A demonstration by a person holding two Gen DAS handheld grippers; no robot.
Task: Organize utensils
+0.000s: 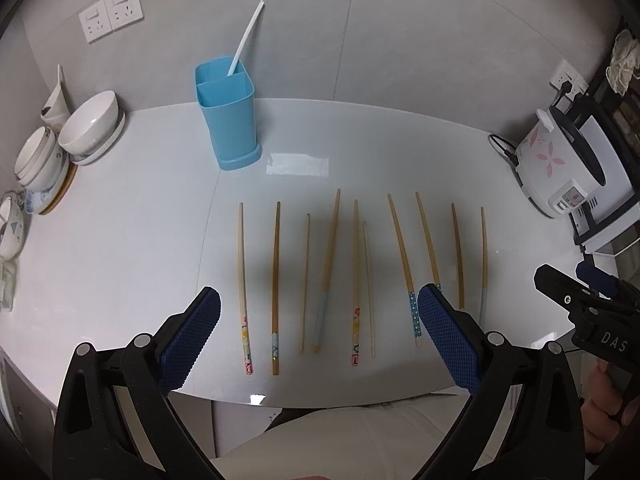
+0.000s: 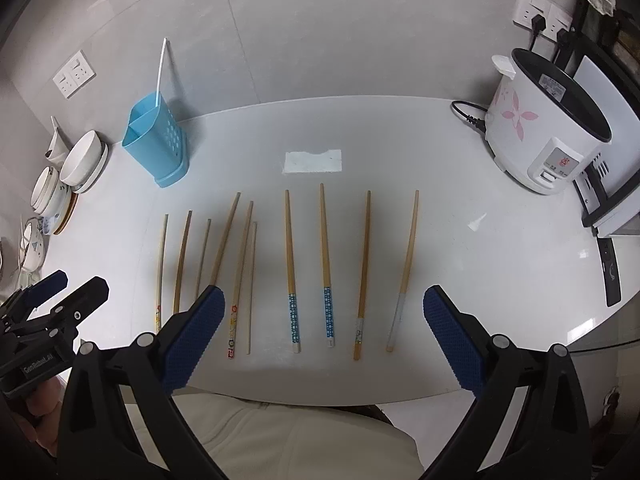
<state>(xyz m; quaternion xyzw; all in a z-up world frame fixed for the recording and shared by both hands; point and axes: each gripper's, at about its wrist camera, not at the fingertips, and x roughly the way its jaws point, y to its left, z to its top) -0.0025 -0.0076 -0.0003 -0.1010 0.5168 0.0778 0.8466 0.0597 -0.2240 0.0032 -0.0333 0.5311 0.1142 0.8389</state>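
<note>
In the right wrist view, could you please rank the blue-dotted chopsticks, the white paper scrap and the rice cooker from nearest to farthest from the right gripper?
From the right gripper:
1. Blue-dotted chopsticks, between its fingers.
2. White paper scrap, mid-table beyond them.
3. Rice cooker, far right, by the wall.

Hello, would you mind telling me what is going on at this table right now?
A person is holding a pair of tongs in each hand above a white table. Both the left tongs and the right tongs are wide open and hold nothing. Ten chopsticks lie in a row on the table, none picked up yet. The blue utensil holder at the back has only a white straw in it, so the sorting has not begun.
</note>
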